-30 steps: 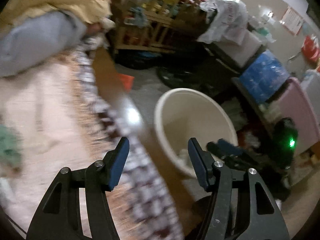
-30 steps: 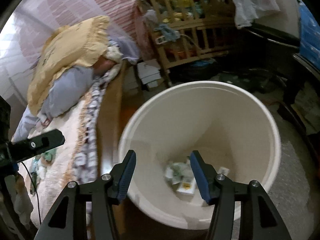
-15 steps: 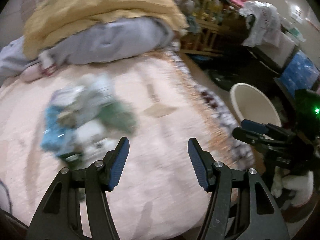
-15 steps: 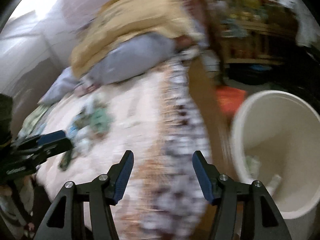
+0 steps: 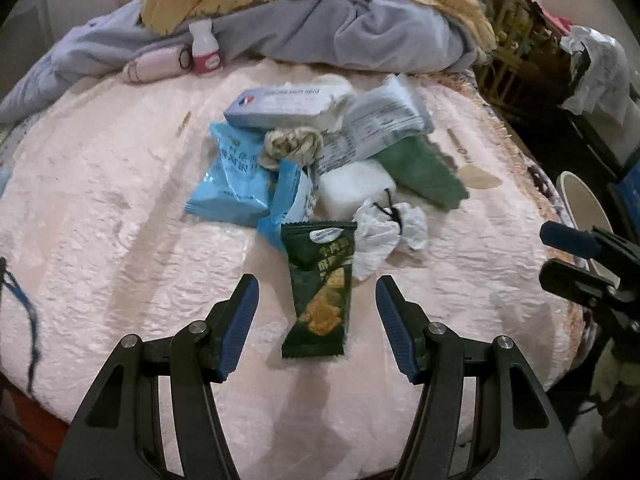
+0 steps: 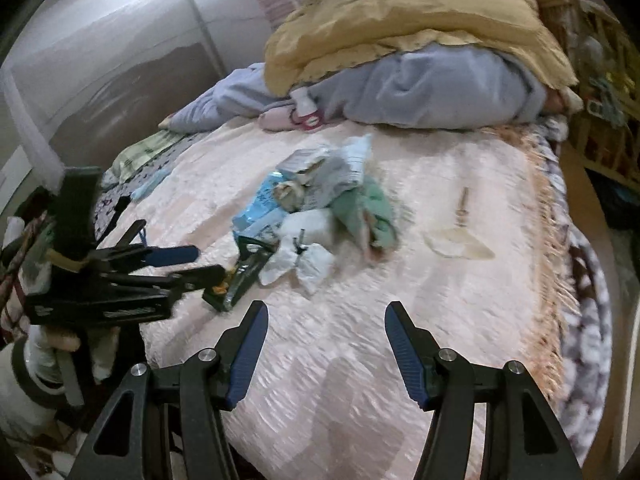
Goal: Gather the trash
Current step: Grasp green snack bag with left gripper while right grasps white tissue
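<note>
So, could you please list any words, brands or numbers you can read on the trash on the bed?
None can be read.
Dark green snack packet: print blurred.
Blue wrapper: white lettering, too small.
Grey-white wrapper: fine print, illegible.
Pale blue pack: text line blurred.
Small bottle: label unreadable.

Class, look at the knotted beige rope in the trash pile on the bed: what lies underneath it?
The knotted rope rests on a light blue snack bag and the edge of a grey printed wrapper. Whatever lies deeper beneath it is covered.
</note>
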